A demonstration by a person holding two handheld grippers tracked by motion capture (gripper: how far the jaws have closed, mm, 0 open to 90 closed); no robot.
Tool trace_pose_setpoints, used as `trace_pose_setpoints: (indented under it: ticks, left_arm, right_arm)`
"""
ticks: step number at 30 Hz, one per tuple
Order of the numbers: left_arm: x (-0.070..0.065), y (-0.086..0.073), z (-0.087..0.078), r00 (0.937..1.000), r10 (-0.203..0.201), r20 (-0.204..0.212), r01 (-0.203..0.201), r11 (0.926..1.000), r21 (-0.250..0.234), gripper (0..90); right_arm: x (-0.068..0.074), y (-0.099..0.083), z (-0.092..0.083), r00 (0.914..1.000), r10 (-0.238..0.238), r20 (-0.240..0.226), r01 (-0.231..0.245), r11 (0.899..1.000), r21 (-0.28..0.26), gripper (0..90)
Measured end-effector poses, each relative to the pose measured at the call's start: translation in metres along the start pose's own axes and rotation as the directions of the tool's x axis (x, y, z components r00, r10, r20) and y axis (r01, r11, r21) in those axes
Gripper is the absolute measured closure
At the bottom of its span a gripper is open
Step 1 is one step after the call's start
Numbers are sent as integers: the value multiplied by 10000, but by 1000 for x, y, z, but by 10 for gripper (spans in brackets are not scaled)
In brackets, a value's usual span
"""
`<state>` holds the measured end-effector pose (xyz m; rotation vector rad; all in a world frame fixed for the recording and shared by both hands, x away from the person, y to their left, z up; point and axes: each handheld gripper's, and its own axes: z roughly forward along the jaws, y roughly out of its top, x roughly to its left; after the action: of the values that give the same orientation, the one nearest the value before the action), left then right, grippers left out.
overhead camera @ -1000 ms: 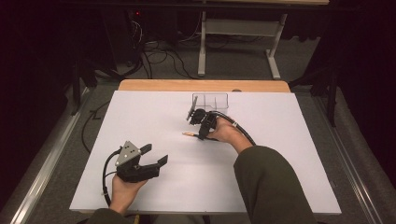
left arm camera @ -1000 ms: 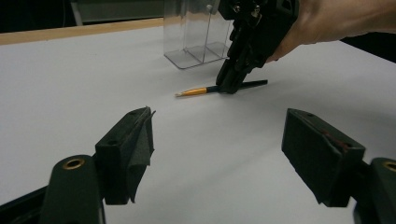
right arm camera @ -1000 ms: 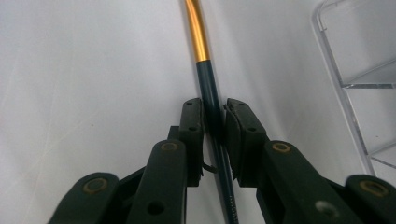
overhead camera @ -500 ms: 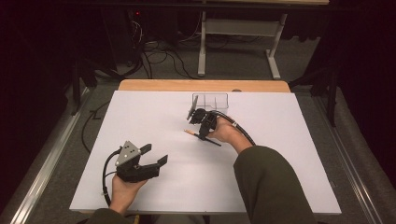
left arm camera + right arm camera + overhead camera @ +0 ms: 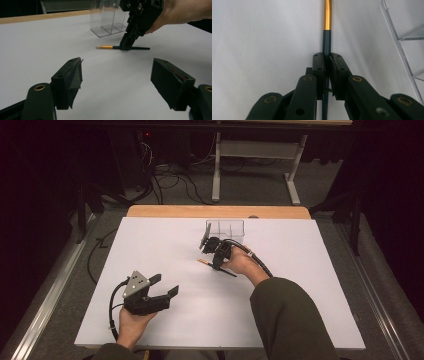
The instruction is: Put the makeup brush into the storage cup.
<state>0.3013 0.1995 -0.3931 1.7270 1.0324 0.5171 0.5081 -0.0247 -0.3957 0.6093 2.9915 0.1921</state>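
A dim room: grey carpet floor (image 5: 165,195), tangled cables (image 5: 165,175) at eleven o'clock, white metal desk frame (image 5: 255,150) at twelve.

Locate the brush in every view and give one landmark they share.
High view: brush mid-table, under the right gripper.
Left gripper view: upper centre, lying flat, gold end left.
Right gripper view: centre, running up from between the shut fingers.
Shared landmark: clear organizer.

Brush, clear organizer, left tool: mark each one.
brush (image 5: 107,47): left gripper view, gold ferrule
clear organizer (image 5: 226,228): high view, front wall
left tool (image 5: 161,285): high view, midway between open fingertips
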Motion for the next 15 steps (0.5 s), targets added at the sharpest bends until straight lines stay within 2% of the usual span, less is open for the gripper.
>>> trace_pose_setpoints:
  ticks: [11,15]
  left_arm:
    - [4,1,-2,9999,60,-147,-61,10000,-71,258]
    - [5,1,-2,9998,-34,-186,32,9999,-106,259]
  right_arm:
    - [-2,-4,-1,9999,69,-105,-72,9998,-202,849]
    - [-1,-5,-1,9998,108,-148,-112,9995,-289,849]
